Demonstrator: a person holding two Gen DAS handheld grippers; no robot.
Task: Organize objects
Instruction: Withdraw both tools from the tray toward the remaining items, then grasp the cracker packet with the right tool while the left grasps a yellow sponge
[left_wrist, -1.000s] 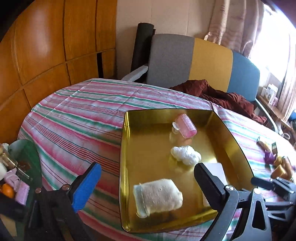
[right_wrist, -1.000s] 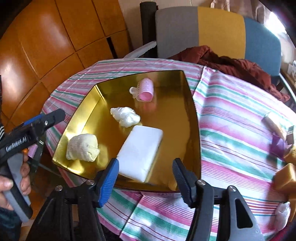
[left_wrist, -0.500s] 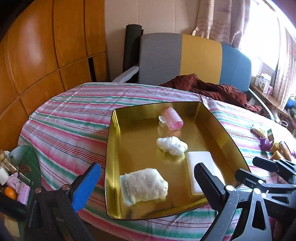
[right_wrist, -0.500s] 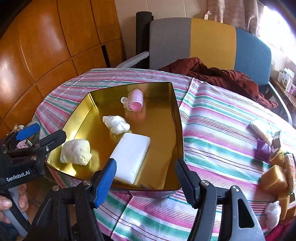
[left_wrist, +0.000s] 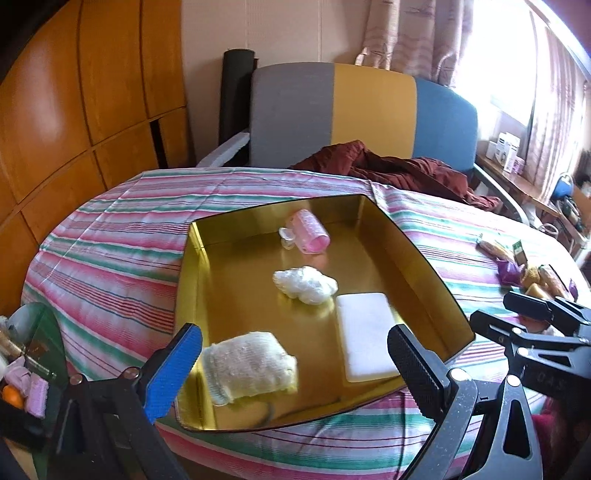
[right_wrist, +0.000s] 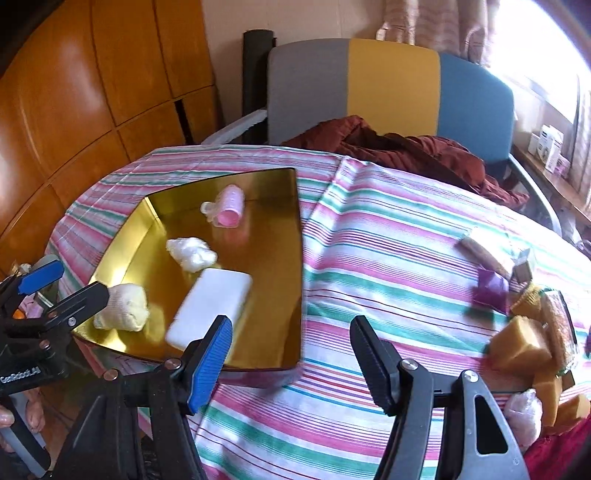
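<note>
On the striped tablecloth sits a gold tray (left_wrist: 192, 258) (right_wrist: 295, 258). It holds a pink hair roller (left_wrist: 308, 236) (right_wrist: 229, 210), a white crumpled wad (left_wrist: 304, 284) (right_wrist: 190, 253), a white flat block (left_wrist: 365, 336) (right_wrist: 212, 302) and a cream knitted cloth (left_wrist: 251, 365) (right_wrist: 123, 308). My left gripper (left_wrist: 293, 343) (right_wrist: 55, 288) hovers open above the tray's near edge, gripping nothing. My right gripper (right_wrist: 291, 328) (left_wrist: 535, 314) is open and empty over the tray's near right corner. To its right lie a yellow sponge (right_wrist: 517, 343), a purple packet (right_wrist: 491, 290) and a brown stick-shaped item (right_wrist: 484, 251).
A chair (left_wrist: 369, 107) with a grey, yellow and blue back stands behind the table, with a maroon garment (left_wrist: 388, 170) draped on its seat. A glass side table (left_wrist: 33, 332) with small items is at the near left. Wooden panels line the left wall.
Both grippers have drifted to the right, so the tray sits further left in each view and more of the items on the right show. Both stay open and empty.
</note>
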